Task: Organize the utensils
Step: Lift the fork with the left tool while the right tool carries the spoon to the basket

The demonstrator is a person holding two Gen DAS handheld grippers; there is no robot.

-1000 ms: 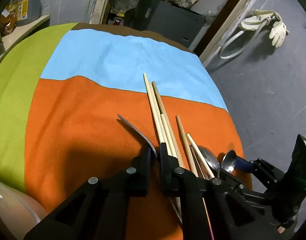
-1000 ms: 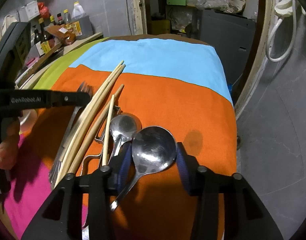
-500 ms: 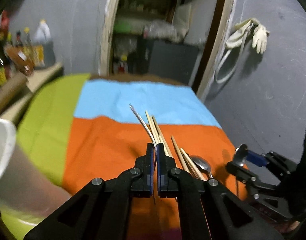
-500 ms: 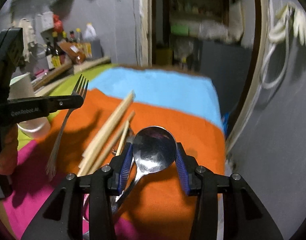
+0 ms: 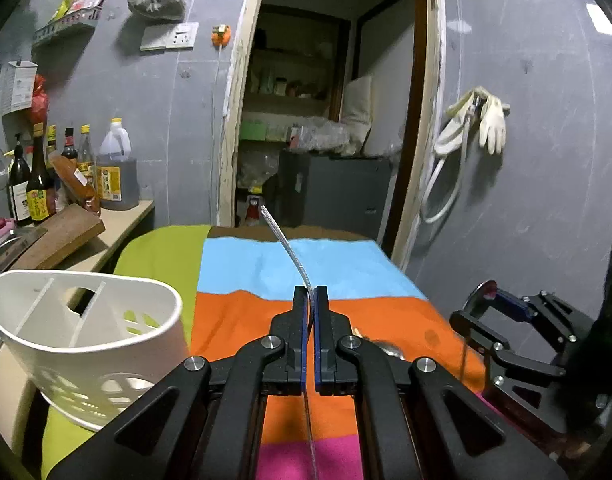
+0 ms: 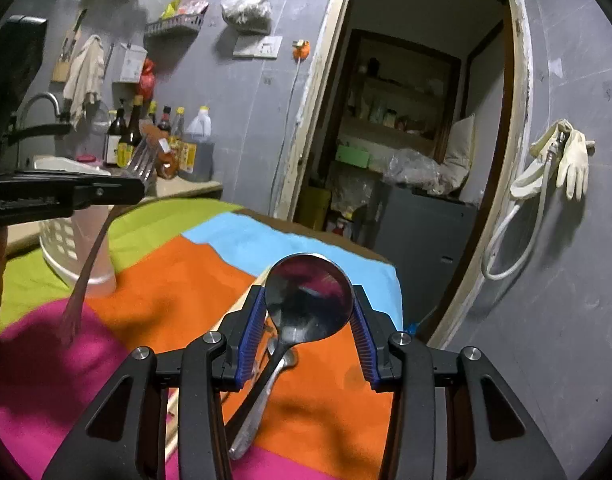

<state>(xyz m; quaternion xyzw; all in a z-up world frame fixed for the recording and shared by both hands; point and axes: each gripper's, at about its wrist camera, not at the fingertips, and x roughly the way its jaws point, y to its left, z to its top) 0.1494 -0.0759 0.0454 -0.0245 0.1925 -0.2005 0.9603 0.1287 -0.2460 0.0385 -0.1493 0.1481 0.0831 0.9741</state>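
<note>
Left hand-held gripper: I have its fingers pinched almost together on the fork, lifted clear of the surface, tines up and forward, handle hanging down behind.
Right hand-held gripper: I have it part-way open, the blue pads clamped against both rims of the big spoon; bowl upright, handle slanting down toward me.
Caddy: white, divided, standing on the green part of the cloth, left of my fork.
Chopsticks: lying on the orange panel, mostly hidden behind my right gripper.
Small spoon: lying on the orange, partly hidden.
</note>
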